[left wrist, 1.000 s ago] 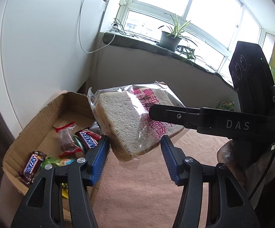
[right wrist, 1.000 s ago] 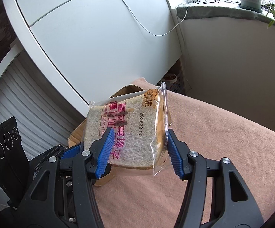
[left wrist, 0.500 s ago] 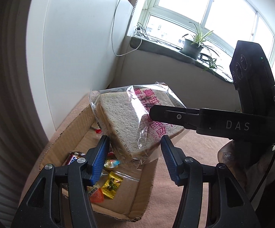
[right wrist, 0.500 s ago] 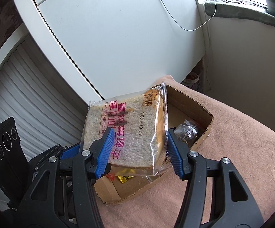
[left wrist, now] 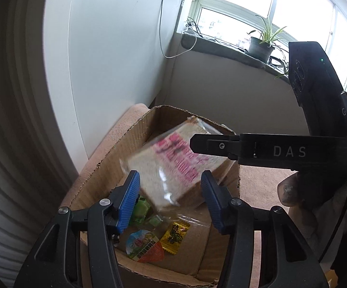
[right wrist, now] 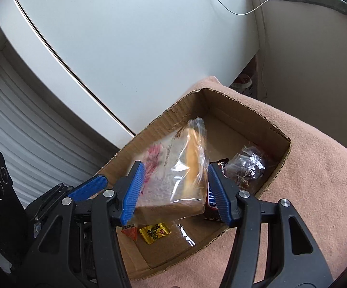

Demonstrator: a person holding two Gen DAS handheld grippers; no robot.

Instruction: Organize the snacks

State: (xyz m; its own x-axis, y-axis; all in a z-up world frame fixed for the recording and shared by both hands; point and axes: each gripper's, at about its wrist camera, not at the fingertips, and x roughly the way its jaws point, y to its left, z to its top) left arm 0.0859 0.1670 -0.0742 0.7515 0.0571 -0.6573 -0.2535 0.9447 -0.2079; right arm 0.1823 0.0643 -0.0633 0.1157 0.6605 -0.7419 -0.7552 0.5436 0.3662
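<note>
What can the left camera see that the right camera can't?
Only the left wrist view shows the window with the potted plant, a round jelly cup and green candies in the box. Only the right wrist view shows the Snickers bar and a crinkly dark snack bag. Both show the cardboard box on the pink blanket, the blurry bagged bread over it, and the yellow candy. The left tongs and right tongs look open.

Black claw point(left wrist: 168, 199) frames, ribbed blue pads point(right wrist: 135, 187) (silver screws), white "DAS" lettering point(left wrist: 289, 151).
</note>
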